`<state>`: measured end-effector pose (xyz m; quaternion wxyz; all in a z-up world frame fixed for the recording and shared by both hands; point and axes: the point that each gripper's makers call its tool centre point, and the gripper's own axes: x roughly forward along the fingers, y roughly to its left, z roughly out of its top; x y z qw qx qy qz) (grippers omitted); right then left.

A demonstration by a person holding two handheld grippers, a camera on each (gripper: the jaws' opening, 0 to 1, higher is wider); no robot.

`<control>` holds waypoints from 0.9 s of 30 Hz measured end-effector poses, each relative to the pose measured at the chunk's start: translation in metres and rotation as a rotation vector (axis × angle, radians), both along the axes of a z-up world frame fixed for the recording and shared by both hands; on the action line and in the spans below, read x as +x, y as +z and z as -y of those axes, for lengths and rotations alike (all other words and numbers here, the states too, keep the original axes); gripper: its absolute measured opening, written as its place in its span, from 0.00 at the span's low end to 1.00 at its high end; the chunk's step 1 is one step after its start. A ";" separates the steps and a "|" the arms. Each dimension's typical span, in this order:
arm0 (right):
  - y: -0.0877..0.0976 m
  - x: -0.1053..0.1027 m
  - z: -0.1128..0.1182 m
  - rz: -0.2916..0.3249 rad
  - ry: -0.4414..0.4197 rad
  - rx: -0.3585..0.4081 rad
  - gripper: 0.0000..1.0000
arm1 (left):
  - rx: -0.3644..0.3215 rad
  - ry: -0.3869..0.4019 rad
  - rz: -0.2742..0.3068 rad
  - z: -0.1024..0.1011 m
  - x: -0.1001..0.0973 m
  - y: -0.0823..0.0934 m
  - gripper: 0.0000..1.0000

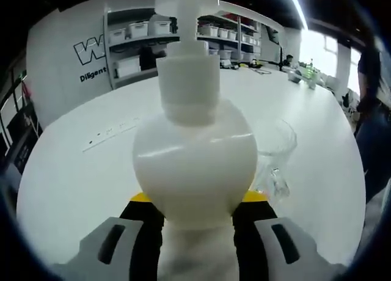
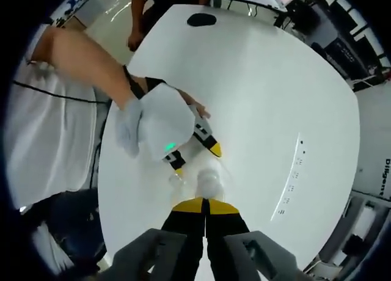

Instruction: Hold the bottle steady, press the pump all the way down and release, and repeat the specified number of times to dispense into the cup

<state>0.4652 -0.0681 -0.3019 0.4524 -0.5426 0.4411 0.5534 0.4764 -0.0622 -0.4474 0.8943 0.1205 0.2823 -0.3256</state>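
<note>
A white pump bottle point(image 1: 194, 153) stands on the white table point(image 1: 73, 183), close in the left gripper view. My left gripper point(image 1: 195, 217) is shut on its lower body, with a yellow-tipped finger on each side. A clear glass cup point(image 1: 275, 149) sits just behind the bottle to its right. The right gripper view looks down from above. There my right gripper point(image 2: 204, 206) is shut, its yellow tips directly over the bottle's pump head point(image 2: 211, 184). Whether they touch is unclear. The left gripper point(image 2: 195, 156) comes in from the upper left, and the cup point(image 2: 178, 182) shows faintly beside the bottle.
A socket strip point(image 2: 293, 177) is set into the table point(image 2: 275, 79), and a dark round patch point(image 2: 201, 19) lies at its far end. Shelves with bins point(image 1: 140, 43) line the back wall. One person point(image 1: 372, 110) stands at the table's right edge, another point(image 2: 165, 0) at the far end.
</note>
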 end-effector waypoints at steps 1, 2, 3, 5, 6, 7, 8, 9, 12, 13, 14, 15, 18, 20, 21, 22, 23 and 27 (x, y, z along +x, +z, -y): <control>0.000 0.000 0.000 -0.003 0.004 0.004 0.00 | 0.000 0.000 0.000 0.000 0.000 0.000 0.43; 0.000 -0.001 0.000 -0.005 0.000 0.004 0.00 | 0.000 0.001 0.000 0.000 0.000 0.000 0.43; 0.000 -0.001 0.000 -0.007 -0.002 0.003 0.00 | 0.000 0.000 -0.002 0.000 0.000 0.000 0.43; 0.000 0.000 0.000 -0.009 -0.009 -0.002 0.00 | 0.001 -0.003 0.001 0.000 0.000 0.000 0.43; -0.001 0.001 0.000 -0.008 0.001 -0.006 0.00 | -0.002 -0.001 -0.003 0.001 0.000 0.000 0.43; -0.001 0.002 -0.001 -0.009 0.003 -0.008 0.00 | 0.000 -0.002 -0.002 0.000 0.000 0.000 0.43; 0.000 0.001 0.000 -0.006 -0.003 -0.012 0.00 | 0.000 -0.002 -0.001 0.000 0.000 0.000 0.43; 0.000 0.000 0.000 -0.007 -0.001 -0.014 0.00 | -0.001 -0.002 -0.002 0.000 0.000 0.000 0.43; 0.000 -0.001 0.001 -0.006 0.004 -0.021 0.00 | 0.002 -0.002 -0.001 0.001 0.000 -0.001 0.43; -0.001 0.002 0.000 -0.007 0.001 -0.024 0.00 | -0.001 -0.001 -0.003 0.000 0.001 -0.001 0.43; -0.001 0.000 0.001 -0.006 -0.002 -0.030 0.00 | 0.000 -0.003 -0.001 0.000 0.001 -0.001 0.43; -0.001 -0.001 0.001 -0.006 -0.001 -0.031 0.00 | 0.000 -0.003 -0.002 0.000 0.001 -0.001 0.43; -0.004 -0.001 0.000 0.003 0.010 -0.046 0.00 | 0.002 -0.003 -0.005 0.000 0.000 -0.001 0.43; -0.003 0.000 0.002 0.002 0.008 -0.051 0.00 | 0.002 -0.003 -0.004 0.000 0.000 -0.001 0.43; -0.003 -0.001 0.003 -0.001 0.010 -0.055 0.00 | 0.004 -0.004 -0.004 0.000 0.000 -0.001 0.43; -0.003 0.000 0.003 0.001 0.014 -0.059 0.00 | 0.004 -0.004 -0.006 0.000 0.000 -0.001 0.43; -0.003 -0.001 0.003 0.002 0.011 -0.062 0.00 | 0.004 -0.004 -0.005 0.000 0.000 -0.001 0.43; -0.004 0.000 0.001 -0.010 0.004 -0.060 0.00 | 0.007 -0.003 -0.007 0.000 0.000 -0.002 0.43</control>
